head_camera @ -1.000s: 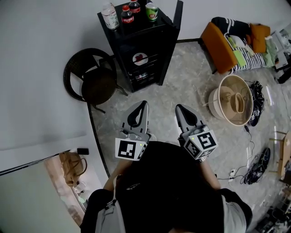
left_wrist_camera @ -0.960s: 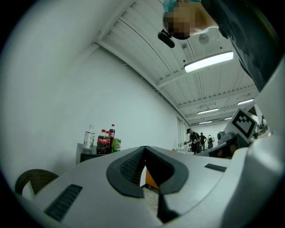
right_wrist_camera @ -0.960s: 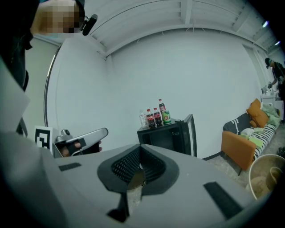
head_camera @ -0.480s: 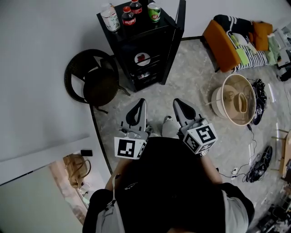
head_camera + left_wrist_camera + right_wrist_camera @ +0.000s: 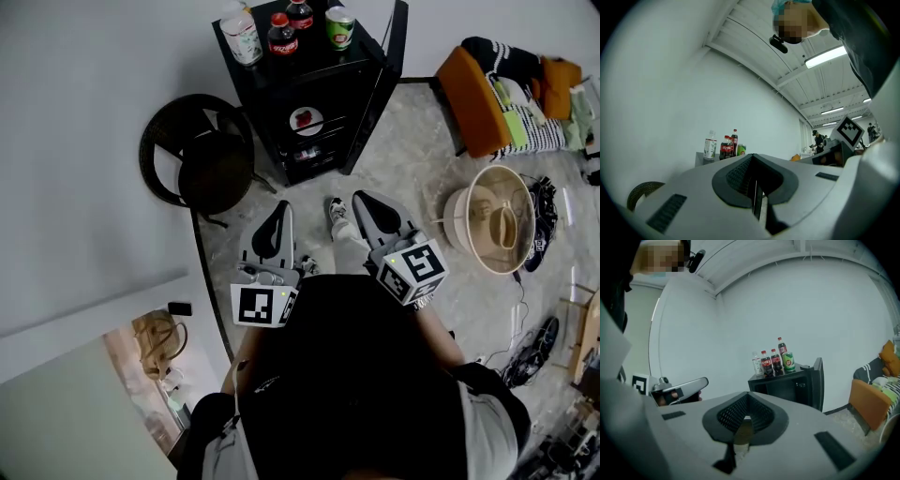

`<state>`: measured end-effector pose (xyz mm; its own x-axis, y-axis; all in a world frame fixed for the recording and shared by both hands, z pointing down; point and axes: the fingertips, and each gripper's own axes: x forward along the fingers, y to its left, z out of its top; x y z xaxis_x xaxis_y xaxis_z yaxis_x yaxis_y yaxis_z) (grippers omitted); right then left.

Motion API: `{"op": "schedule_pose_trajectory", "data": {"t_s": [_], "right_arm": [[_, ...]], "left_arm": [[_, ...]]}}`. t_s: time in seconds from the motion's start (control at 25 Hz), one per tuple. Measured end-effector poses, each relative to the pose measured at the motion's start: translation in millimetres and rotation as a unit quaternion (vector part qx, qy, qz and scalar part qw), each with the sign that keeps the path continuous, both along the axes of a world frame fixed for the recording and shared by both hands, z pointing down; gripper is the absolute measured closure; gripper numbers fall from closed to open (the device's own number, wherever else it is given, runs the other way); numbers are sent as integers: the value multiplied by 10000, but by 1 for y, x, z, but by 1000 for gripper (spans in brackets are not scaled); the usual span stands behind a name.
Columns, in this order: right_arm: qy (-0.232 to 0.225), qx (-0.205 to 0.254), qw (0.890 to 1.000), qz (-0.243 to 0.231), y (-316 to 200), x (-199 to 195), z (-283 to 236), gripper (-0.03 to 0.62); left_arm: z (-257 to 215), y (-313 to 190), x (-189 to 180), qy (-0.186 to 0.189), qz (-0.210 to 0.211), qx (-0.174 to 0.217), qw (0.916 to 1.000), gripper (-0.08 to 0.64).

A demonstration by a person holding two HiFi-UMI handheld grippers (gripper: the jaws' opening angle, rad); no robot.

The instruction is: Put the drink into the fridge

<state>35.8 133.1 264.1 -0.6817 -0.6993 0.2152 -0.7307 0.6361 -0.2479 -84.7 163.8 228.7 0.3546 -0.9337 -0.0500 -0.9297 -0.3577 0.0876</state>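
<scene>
The left grey plastic gripper (image 5: 280, 208) and the right grey plastic gripper (image 5: 360, 198) both have their jaws pressed together on nothing. In each gripper view the ribbed black pads meet in a thin seam, and each gripper carries a marker cube at its rear. At twelve o'clock in the head view stands the small black box-shaped fridge (image 5: 323, 108), glossy and hard-edged, with its door (image 5: 391, 52) swung open on its one o'clock side. The drinks stand on its flat top, well apart from both grippers and close to the frame's upper edge. They are a clear plastic bottle with a white and green label (image 5: 243, 37), two dark cola bottles with red caps (image 5: 282, 36) and a squat green can (image 5: 339, 26). Inside the fridge a round white disc with a red patch (image 5: 306, 119) shows, too small to identify, and the lower shelves are too dark to read. At ten o'clock a round dark woven chair (image 5: 202, 164) sits against the white wall. At three o'clock a round pale wooden basket (image 5: 492, 220) lies on the mottled stone floor (image 5: 412, 169). At two o'clock is an orange cushioned seat (image 5: 478, 94).
</scene>
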Motion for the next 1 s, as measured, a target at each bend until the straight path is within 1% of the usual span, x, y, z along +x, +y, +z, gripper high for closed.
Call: {"op": "schedule_pose_trajectory", "data": {"t_s": [0.16,0.44,0.68,1.0], "right_arm": [[1,-1,9998,-218,-36,-10,1,578],[13,47,9984,-566,-104,-21,0,578],[1,50,9964,-851,-152,-19,-3,578],[-13,67,9928,-1199,-201,-7,-2,578]], "left_arm": [[-5,-29,-6,-42,-173,70,9998,551],[-4,-91,-15,-94,-496,67,9987,551],[-8,-140,-7,-91,-688,50,9976,549],[-5,-195,2,-197,-1145,-30,9932,549]]}}
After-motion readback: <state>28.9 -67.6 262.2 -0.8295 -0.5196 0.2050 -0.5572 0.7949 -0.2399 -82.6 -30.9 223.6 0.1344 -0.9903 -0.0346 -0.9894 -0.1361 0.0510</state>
